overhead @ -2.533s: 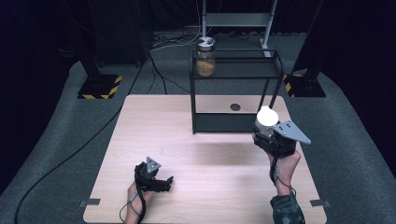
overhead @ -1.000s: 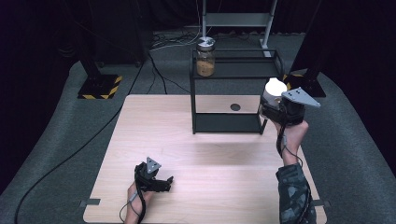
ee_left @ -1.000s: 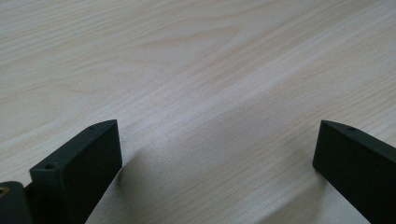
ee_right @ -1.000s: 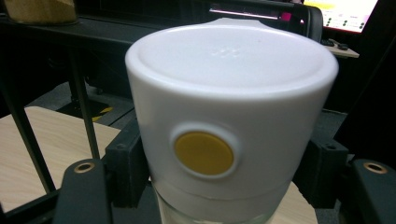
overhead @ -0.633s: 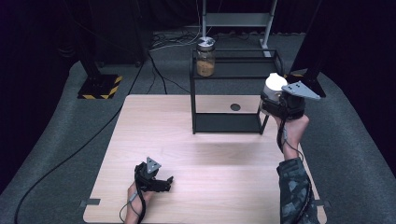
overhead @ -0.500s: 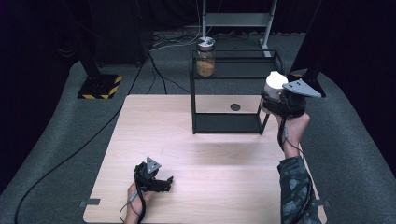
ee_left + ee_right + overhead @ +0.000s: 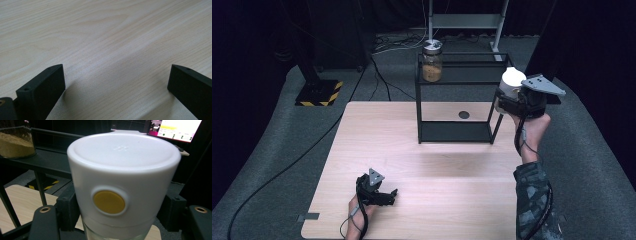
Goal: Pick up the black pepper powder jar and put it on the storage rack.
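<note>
your right gripper (image 7: 508, 100) is clamped on a jar with a white lid (image 7: 511, 80), and you hold it up in the air at the right end of the black shelf rack (image 7: 457, 75), beside the rack's top right corner. in the right gripper view the white lid (image 7: 123, 167) sits right in the middle between the two black jaws, one jaw on each side of the jar just under the lid. the lid has a round yellow dot (image 7: 109, 202) on its side, facing the camera, and you can see clear glass under the lid. a second jar with brown powder (image 7: 432, 62) stands on the top of the rack at its left end, well apart from the jar you hold. your left gripper (image 7: 384, 195) rests low on the wooden table (image 7: 452, 170), near the front edge. its jaws stand wide apart and there is nothing between them, just bare wood.
</note>
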Demonstrator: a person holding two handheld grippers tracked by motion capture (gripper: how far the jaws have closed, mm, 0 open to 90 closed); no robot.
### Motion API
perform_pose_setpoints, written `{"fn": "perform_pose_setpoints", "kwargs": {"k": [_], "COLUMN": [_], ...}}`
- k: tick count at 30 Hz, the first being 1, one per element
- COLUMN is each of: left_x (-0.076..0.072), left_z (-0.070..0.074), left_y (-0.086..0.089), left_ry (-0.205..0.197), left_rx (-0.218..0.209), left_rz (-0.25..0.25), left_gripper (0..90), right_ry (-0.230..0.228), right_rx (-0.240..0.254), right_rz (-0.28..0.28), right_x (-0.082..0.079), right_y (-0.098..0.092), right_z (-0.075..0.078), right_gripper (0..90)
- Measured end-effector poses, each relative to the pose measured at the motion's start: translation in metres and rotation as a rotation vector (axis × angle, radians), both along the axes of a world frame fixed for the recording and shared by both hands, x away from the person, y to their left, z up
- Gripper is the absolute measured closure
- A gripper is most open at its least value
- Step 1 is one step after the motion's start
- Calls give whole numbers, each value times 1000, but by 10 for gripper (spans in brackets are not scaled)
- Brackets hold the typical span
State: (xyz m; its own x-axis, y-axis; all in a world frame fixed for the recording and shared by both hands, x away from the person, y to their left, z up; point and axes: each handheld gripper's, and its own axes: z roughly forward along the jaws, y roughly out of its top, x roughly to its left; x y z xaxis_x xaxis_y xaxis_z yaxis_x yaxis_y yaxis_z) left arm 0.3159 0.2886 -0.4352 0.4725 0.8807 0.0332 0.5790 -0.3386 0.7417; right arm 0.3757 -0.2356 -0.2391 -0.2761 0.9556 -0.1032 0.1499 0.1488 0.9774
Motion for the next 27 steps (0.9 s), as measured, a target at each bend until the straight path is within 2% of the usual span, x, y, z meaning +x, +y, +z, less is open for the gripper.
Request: {"fn": "perform_pose_setpoints", "kwargs": {"k": [27], "left_x": [0], "left_z": [0], "left_y": [0], "left_ry": [0], "left_rx": [3], "left_rz": [-5], "left_gripper": [10], "right_ry": [-47], "right_rx": [-36], "right_rz": [1], "right_x": [-4], "right_y": [3], "right_z": [30], "right_gripper": [298]}}
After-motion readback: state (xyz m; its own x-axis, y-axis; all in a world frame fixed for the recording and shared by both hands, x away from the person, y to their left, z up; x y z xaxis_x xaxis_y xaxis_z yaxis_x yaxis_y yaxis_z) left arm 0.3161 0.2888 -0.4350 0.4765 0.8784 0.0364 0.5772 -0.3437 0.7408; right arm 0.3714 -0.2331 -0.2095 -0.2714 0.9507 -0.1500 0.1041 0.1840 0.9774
